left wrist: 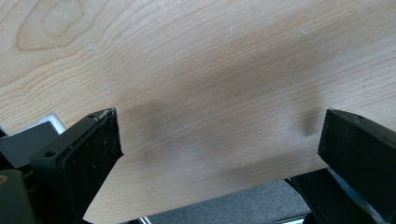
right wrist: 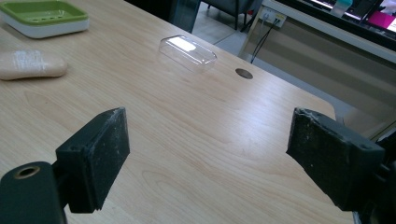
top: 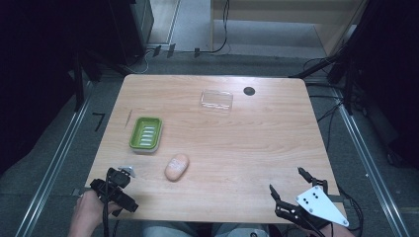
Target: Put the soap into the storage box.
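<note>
A green soap dish (top: 145,133) on a white base sits left of the table's middle, also seen in the right gripper view (right wrist: 43,17). A peach soap bar (top: 177,167) lies on the wood just in front of it, at the left edge of the right gripper view (right wrist: 31,64). A clear plastic lid (top: 216,99) rests farther back (right wrist: 187,52). My left gripper (top: 117,184) hovers at the front left corner, open over bare wood (left wrist: 219,135). My right gripper (top: 286,180) is at the front right edge, open with nothing between its jaws (right wrist: 208,140).
A wooden table (top: 257,143) has a small dark round hole (top: 249,91) near the back right. A thin stick (top: 129,118) lies beside the dish. Rails and cables run along the floor around the table.
</note>
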`<act>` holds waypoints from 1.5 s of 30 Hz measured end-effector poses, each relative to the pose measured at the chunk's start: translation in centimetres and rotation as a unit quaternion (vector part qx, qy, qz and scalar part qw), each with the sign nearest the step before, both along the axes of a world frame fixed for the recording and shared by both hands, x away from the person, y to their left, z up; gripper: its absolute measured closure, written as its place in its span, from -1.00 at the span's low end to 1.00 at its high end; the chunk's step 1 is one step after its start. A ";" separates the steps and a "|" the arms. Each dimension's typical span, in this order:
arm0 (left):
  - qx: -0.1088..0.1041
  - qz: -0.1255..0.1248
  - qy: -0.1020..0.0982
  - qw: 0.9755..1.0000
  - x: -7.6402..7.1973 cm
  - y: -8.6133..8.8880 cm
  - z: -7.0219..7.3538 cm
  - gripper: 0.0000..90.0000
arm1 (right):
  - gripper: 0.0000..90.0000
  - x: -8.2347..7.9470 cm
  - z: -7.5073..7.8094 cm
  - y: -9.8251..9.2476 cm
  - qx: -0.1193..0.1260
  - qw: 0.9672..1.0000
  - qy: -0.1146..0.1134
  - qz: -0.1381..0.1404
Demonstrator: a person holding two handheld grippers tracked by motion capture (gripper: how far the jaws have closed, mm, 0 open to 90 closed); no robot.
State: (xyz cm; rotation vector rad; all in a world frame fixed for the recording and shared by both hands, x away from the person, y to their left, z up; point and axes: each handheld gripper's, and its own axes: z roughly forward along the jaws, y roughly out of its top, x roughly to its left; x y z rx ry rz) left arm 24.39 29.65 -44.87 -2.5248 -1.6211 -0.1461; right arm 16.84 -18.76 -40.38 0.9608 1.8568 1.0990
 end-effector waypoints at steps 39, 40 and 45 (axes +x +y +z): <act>-0.031 -0.047 -0.016 0.998 0.9 -3.6 1.1 -1.00 | -0.70 -0.1 0.0 0.0 -0.002 1.000 0.000 -0.001; -0.030 -0.048 -0.018 0.998 0.9 -3.8 1.1 -1.00 | -0.70 -0.1 0.0 0.0 -0.002 1.000 0.000 -0.001; -0.030 -0.054 -0.024 0.998 1.2 -4.3 1.4 -1.00 | -0.70 -0.1 0.0 0.0 -0.002 1.000 0.000 0.000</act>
